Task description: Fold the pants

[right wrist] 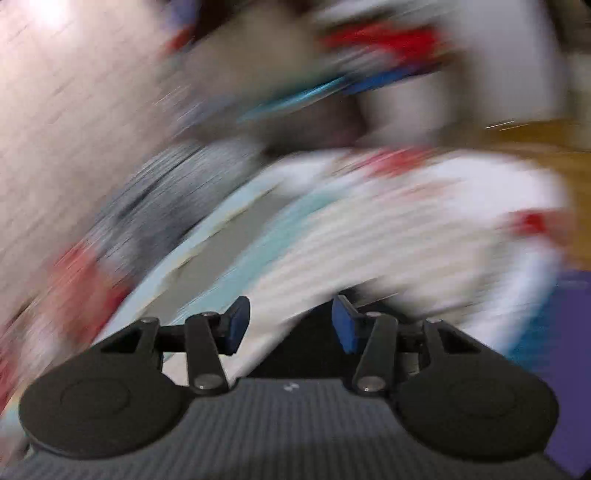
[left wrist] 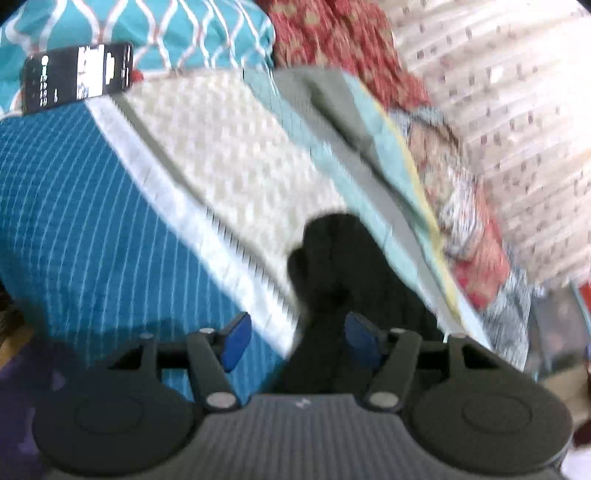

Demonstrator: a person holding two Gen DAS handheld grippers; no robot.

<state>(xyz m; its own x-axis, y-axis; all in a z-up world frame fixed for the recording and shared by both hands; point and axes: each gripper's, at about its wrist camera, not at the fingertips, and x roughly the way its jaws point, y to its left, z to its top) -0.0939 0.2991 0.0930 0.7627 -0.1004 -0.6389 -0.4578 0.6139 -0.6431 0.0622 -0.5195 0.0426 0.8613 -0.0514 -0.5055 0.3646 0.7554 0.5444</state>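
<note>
Pants (left wrist: 347,266), dark and bunched, lie directly ahead of the left gripper (left wrist: 299,341) in the left wrist view. The dark cloth runs from a rounded end in the middle of the frame back toward the gripper and passes between its two blue pads (left wrist: 236,341). The right pad sits against or in front of the cloth; whether it touches cannot be told. The left pad stands clear of it, so the jaws are parted and do not clamp the cloth.

The pants rest on a bed cover (left wrist: 110,221) with a blue striped section on the left, a cream dotted band in the middle and pale teal bands to the right. A phone (left wrist: 77,75) lies at the far left, its screen lit; the writing on it is too small to read. A teal patterned pillow (left wrist: 147,29) lies beyond it.

The right wrist view is heavily blurred. The right gripper (right wrist: 290,326) has its blue pads apart, with pale striped fabric behind the gap and nothing seen clamped. A dark patch near its right pad may be the pants; this cannot be confirmed. No label is legible.
</note>
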